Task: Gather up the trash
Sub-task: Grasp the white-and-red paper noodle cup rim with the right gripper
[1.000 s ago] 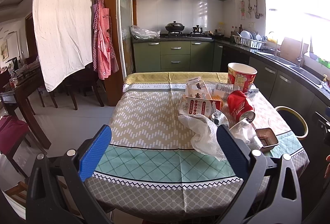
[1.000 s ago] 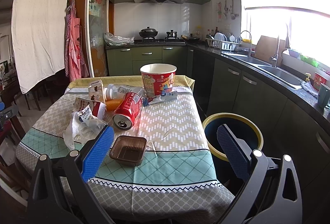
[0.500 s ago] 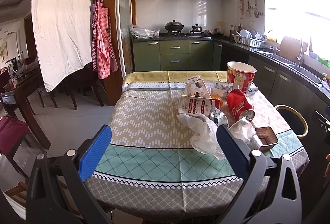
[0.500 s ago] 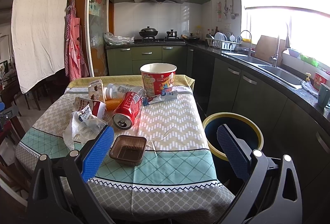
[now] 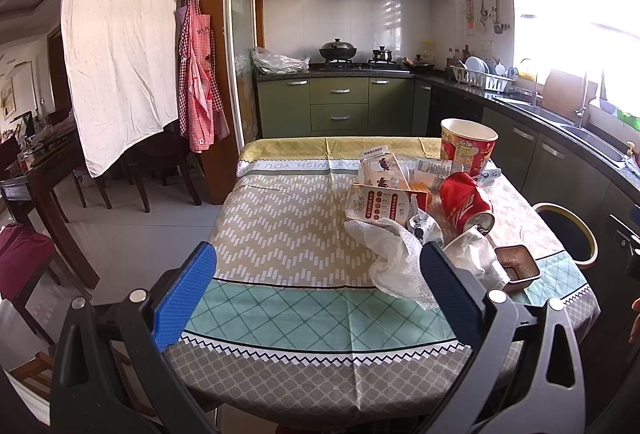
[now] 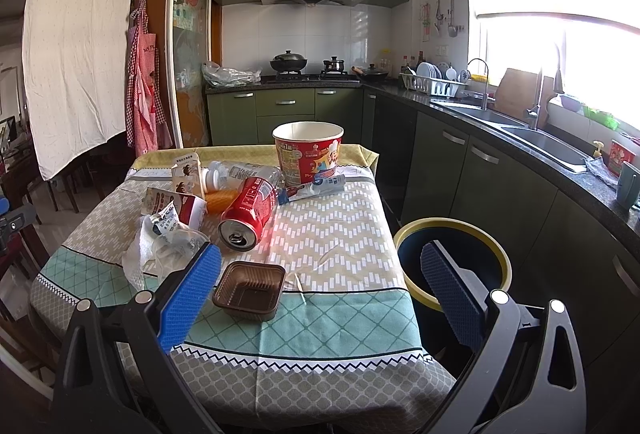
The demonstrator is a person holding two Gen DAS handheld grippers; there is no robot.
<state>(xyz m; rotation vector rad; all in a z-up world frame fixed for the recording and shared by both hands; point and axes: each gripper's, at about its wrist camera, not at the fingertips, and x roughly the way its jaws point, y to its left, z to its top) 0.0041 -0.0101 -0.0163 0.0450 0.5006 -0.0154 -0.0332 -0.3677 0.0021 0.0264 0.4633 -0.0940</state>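
Trash lies on the right half of a cloth-covered table (image 5: 280, 218): a red soda can (image 6: 248, 212) on its side, a red paper bucket (image 6: 308, 154) upright at the back, a brown plastic tray (image 6: 249, 290) near the front, crumpled white plastic wrap (image 5: 396, 258), cartons (image 5: 380, 200) and a clear bottle (image 6: 244, 172). A dark bin with a yellow rim (image 6: 452, 262) stands on the floor right of the table. My left gripper (image 5: 316, 294) hangs open before the table's front edge. My right gripper (image 6: 320, 294) is open too, near the front right corner, holding nothing.
Green kitchen cabinets (image 6: 460, 162) and a counter with a sink (image 6: 536, 142) run along the right, leaving a narrow aisle with the bin. A dining table and chairs (image 5: 44, 186) stand left. A white sheet (image 5: 116, 34) and a checked apron (image 5: 198, 74) hang behind.
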